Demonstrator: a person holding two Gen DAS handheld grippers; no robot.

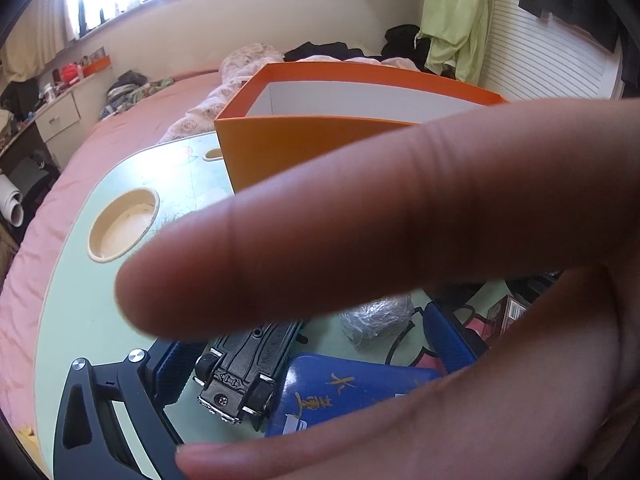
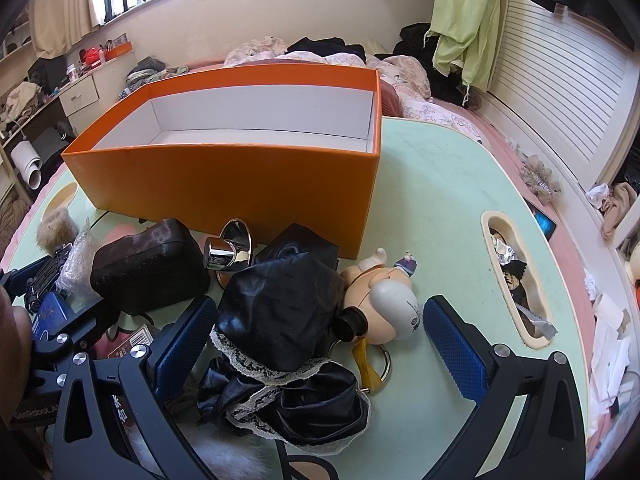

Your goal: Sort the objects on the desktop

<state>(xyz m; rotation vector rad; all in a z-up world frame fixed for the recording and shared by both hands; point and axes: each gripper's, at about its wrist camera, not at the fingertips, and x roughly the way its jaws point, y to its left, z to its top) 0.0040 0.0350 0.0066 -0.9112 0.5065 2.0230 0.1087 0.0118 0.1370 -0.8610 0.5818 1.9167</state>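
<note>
An open orange box point(image 2: 224, 178) with a white inside stands on the green table point(image 2: 440, 184); it also shows in the left wrist view point(image 1: 288, 152). My right gripper point(image 2: 320, 344) is open, its blue pads either side of a black lace-trimmed cloth point(image 2: 280, 320) and a small doll figure point(image 2: 384, 292). In the left wrist view a hand point(image 1: 400, 220) covers much of the lens. My left gripper point(image 1: 316, 344) is open around a black toy car point(image 1: 244, 368), lying upside down, beside a blue tin point(image 1: 352, 392).
A dark case point(image 2: 148, 264), a shiny metal cup point(image 2: 230, 250), a crumpled plastic wrap point(image 1: 376, 316) and a furry ball point(image 2: 56, 226) lie in front of the box. The table has a round cup recess point(image 1: 124, 224) and a slot with clutter point(image 2: 516, 276). A bed lies behind.
</note>
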